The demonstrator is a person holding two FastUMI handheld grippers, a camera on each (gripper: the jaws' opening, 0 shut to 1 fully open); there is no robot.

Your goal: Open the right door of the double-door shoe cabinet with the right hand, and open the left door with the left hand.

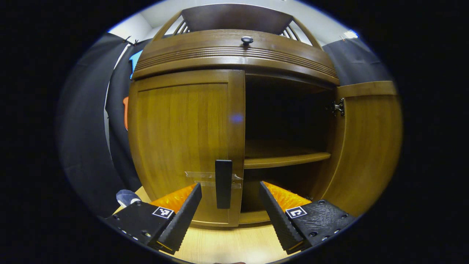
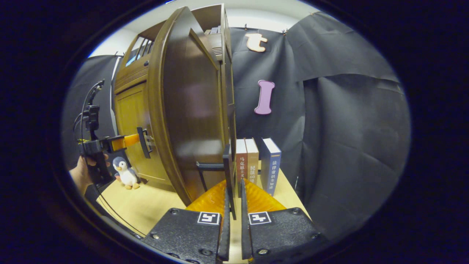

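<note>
1. Wooden shoe cabinet [image 1: 234, 55] stood at 12 o'clock; right door [image 1: 366, 146] swung open at 3 o'clock.
2. Left door [image 1: 183, 139] was closed; left gripper [image 1: 231, 205] was released, fingers spread either side of its handle [image 1: 223, 183].
3. Right gripper [image 2: 233, 205] was clenched on right door's handle [image 2: 228, 176].

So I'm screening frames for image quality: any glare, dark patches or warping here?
Left gripper view: a faint bluish flare spot on the left door, the open cabinet interior nearly black, cabinet edges bowed by the fisheye. Right gripper view: soft sheen on the open right door, which also curves strongly.
</note>
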